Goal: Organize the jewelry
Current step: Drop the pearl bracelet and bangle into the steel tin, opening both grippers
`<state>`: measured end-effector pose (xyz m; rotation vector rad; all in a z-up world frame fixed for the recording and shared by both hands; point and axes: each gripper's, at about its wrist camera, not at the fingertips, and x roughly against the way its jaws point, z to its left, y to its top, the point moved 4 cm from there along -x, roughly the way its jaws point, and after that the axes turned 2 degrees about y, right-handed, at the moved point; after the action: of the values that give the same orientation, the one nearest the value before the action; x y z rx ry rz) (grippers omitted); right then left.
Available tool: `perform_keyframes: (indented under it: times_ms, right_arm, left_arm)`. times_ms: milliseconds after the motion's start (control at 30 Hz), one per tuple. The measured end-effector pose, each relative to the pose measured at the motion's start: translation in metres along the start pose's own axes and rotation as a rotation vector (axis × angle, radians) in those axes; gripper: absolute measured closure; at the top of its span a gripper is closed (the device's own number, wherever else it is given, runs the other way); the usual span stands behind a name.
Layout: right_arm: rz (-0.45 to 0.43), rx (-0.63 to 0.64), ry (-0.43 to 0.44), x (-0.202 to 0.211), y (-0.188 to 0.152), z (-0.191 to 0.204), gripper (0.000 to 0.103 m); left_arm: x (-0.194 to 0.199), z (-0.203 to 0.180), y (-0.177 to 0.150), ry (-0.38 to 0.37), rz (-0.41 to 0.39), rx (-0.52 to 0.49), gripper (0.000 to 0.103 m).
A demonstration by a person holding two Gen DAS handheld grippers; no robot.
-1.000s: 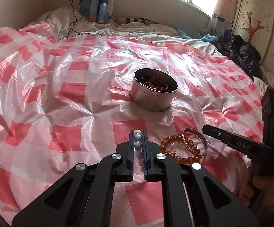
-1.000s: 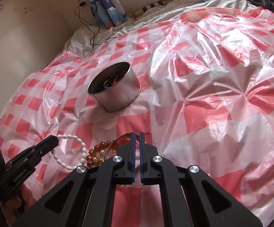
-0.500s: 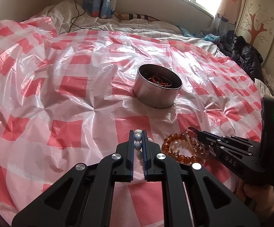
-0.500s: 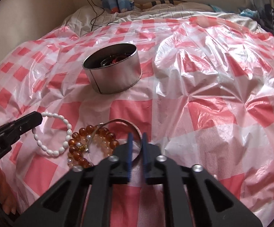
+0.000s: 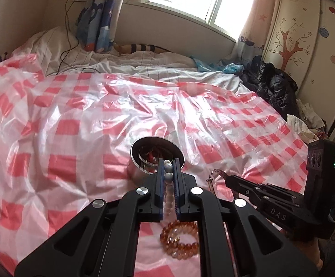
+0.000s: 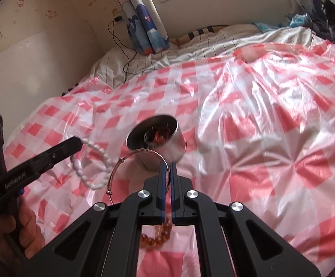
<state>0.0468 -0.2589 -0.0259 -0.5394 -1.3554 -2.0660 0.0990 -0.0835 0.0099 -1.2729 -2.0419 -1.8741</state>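
Both black two-finger grippers were clenched on jewellery and held above the bed. Between the blue pads of the left gripper (image 5: 168,169) sat a white oval-bead bracelet (image 6: 91,161), pinched at one short stretch so that the rest of the loop hung free below the tip. That reads as a grip chosen to let the string dangle and be lowered end first. The right gripper (image 6: 167,168) was closed on a thin silver metal bangle (image 6: 130,159), caught by its rim, so the hoop stood out to the left of the pads, clear of the plastic.

Just beyond both tips stood the round, open, shiny metal tin (image 6: 165,136), resting on the red-and-white checked plastic sheet (image 5: 75,115) that covered the bed. Something red and a ring-like piece already lay inside it, though blur makes the contents hard to name. With the tin directly ahead of both tools, each piece seemed to be carried for dropping into it.

Nearer than the tin, an amber-coloured round-bead bracelet (image 5: 180,237) lay flat on the sheet below the grippers, touched by neither. It looked to be the one piece not yet collected
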Motion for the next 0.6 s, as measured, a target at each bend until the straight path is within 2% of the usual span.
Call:
perform_keyframes:
  times_ms: [133, 233, 333, 367, 433, 533, 600]
  right_arm:
    - [-0.013, -0.008, 0.002, -0.007, 0.017, -0.006, 0.099]
    - [-0.021, -0.004, -0.010, -0.013, 0.025, -0.009, 0.099]
    - [-0.017, 0.003, -0.025, -0.022, 0.030, -0.011, 0.099]
    - [-0.015, 0.013, -0.031, -0.026, 0.033, -0.009, 0.099]
    - [-0.008, 0.034, -0.034, -0.034, 0.036, -0.005, 0.099]
    - [0.015, 0.080, -0.042, -0.055, 0.043, 0.007, 0.099]
    - [0.024, 0.115, -0.057, -0.068, 0.044, 0.014, 0.099]
  left_arm:
    - [-0.025, -0.003, 0.029, -0.034, -0.015, 0.011, 0.096]
    - [-0.054, 0.003, 0.037, -0.011, 0.006, 0.026, 0.096]
    - [-0.102, 0.016, 0.021, 0.039, 0.174, 0.016, 0.090]
    - [-0.110, 0.021, 0.013, 0.051, 0.216, 0.020, 0.084]
    - [-0.107, 0.031, 0.006, 0.045, 0.228, 0.055, 0.074]
    - [-0.081, 0.044, 0.013, 0.040, 0.164, 0.120, 0.044]
    - [-0.060, 0.055, 0.016, 0.037, 0.107, 0.162, 0.041]
